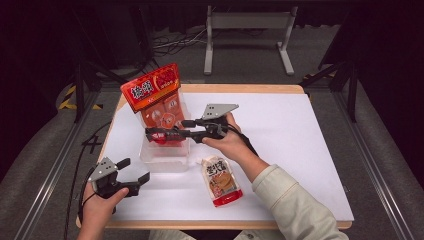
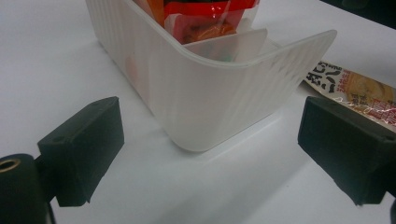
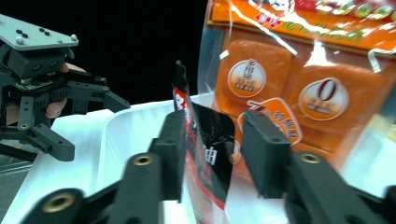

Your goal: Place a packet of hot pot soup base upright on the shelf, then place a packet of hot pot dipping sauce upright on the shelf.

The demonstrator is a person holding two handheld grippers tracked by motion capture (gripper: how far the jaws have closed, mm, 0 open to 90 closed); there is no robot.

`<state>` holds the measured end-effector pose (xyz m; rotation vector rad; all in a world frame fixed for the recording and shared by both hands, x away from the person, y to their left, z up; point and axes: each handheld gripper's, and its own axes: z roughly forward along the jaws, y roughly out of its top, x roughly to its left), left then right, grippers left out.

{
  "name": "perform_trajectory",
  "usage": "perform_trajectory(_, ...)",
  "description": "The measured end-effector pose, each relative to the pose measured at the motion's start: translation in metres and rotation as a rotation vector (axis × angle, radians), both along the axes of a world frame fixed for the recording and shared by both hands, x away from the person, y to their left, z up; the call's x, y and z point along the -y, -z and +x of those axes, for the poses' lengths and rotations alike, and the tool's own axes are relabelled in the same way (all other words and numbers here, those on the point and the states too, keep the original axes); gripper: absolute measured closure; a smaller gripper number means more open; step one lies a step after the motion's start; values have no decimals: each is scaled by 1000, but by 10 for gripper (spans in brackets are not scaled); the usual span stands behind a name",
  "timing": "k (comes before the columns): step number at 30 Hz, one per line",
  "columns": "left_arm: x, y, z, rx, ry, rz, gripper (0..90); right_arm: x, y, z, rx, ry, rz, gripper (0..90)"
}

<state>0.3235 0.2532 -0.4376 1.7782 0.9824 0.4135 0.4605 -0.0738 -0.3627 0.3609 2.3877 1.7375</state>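
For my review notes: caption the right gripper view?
Right hand-held gripper, open around a black-and-red packet over the bin, beside an orange snack bag.

Beige pouch (image 1: 221, 181), white table (image 1: 300, 150), metal stand (image 1: 247, 22)

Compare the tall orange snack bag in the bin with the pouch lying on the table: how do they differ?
The orange snack bag stands upright in the translucent bin, rising well above its rim; the pouch lies flat on the white table, outside the bin. The orange snack bag is larger, orange-red with a red header; the pouch is smaller, white and tan with a red bottom edge. Both are sealed, printed snack packs, and neither gripper holds them.
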Motion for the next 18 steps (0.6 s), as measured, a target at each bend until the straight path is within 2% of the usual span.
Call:
perform_trajectory(4, 1, 0, 1, 4, 4, 3, 78, 10, -9, -4, -13, 7, 1, 495)
perform_trajectory(9, 2, 0, 2, 0, 9, 6, 78, 29, -19, -11, -20, 66, -17, 427)
perform_trajectory(11, 2, -1, 2, 0, 8, 6, 79, 34, -23, -15, -17, 67, -18, 408)
perform_trajectory(13, 2, -1, 2, 2, 9, 7, 78, 39, -27, -19, 8, 64, -24, 402)
perform_trajectory(18, 2, -1, 2, -12, 9, -15, 84, 49, -35, -27, -17, 32, -18, 401)
